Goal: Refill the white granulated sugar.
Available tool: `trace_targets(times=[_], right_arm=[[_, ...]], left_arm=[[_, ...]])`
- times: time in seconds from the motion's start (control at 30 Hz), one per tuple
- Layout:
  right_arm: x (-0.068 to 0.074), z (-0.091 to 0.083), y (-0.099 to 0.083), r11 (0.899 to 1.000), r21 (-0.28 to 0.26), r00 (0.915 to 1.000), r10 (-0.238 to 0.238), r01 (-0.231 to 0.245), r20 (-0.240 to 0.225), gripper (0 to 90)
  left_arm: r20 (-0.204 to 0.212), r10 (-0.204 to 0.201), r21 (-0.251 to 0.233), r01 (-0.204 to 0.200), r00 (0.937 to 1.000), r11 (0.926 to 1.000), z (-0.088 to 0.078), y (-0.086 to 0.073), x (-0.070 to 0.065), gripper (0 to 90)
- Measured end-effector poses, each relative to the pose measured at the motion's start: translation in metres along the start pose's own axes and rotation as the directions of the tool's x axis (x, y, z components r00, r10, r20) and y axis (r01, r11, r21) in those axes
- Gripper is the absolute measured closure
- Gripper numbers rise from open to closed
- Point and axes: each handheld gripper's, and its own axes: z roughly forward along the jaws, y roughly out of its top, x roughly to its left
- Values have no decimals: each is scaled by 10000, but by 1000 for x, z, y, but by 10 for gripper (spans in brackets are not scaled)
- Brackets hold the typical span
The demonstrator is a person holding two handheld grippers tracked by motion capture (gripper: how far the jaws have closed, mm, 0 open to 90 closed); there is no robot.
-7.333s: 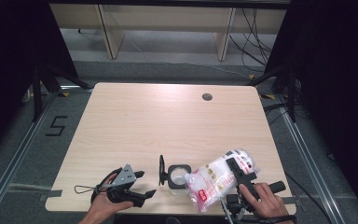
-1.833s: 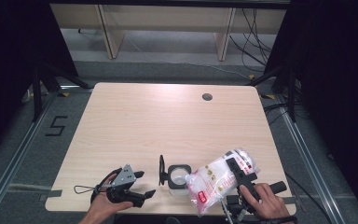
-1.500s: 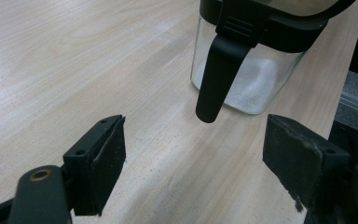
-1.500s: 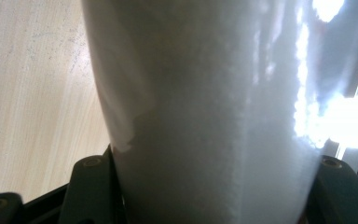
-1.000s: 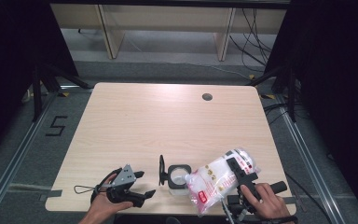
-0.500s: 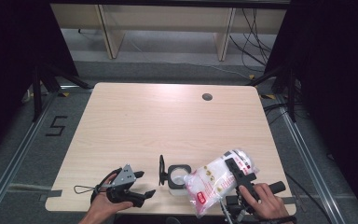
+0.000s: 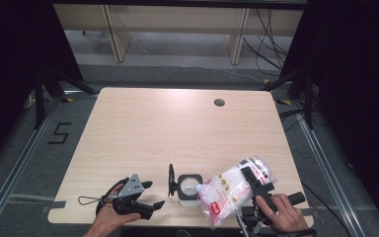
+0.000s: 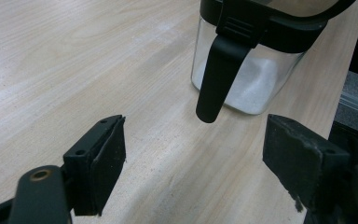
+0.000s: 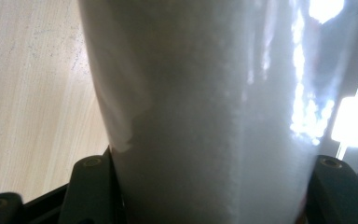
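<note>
Clear plastic formed the one bag of white granules [image 7: 229, 190], clamped between the right gripper's [image 7: 250, 174] jaws at the table's [image 7: 168, 128] near right edge, tilted beside the single square glass jar with black flip lid [image 7: 186, 186]. The left gripper [image 7: 149, 193] rested nearby, jaws spread wide around nothing, facing that jar.

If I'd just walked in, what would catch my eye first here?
Probably the clear plastic bag of white powder, clamped in the right gripper at the table's near right edge. Beside it stands a small jar with its black lid open, and the left gripper waits open nearby.
</note>
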Motion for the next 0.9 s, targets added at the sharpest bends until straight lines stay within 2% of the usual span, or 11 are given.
trace_targets(times=[0.03,0.13,0.2,0.23,0.37,0.6,0.63,0.67,0.73,0.87,0.9], right_arm=[[-3,1,0,9993,-128,9993,-361,362,47,427],[0,1,-1,9998,-149,9997,-88,91,241,427],[-1,0,-2,9999,49,9999,-101,101,21,427],[2,-1,-4,9997,166,9998,206,-205,-65,427],[-3,-2,-4,9996,235,9999,-169,170,-37,427],[-2,-1,-5,9999,46,9998,-154,153,140,427],[-4,-2,-5,9993,291,9996,-213,219,-195,427],[-4,-2,-5,9993,291,9996,-213,219,-195,427],[-3,-1,-5,9997,171,9998,-188,188,8,427],[-1,-1,-6,9999,93,9999,-40,39,162,427],[-1,-2,-5,9997,228,10000,10,-10,-3,427]], left_arm=[[-20,76,3,-76,10000,10000,0,0,0,208],[-18,53,-2,-53,10000,10000,0,0,0,208],[-17,108,-7,-108,9999,9999,0,0,0,208],[1,72,-7,-72,10000,10000,0,0,0,208],[-53,49,91,-49,10000,9999,0,0,0,208],[-19,104,-6,-104,9999,9999,0,0,0,208],[-24,87,-7,-87,10000,10000,0,0,0,208],[-24,87,-7,-87,10000,10000,0,0,0,208],[5,-13,2,13,10000,10000,0,0,0,208],[-21,314,74,-314,9995,9995,0,1,2,208],[-31,283,73,-282,9996,9996,0,1,1,208]])
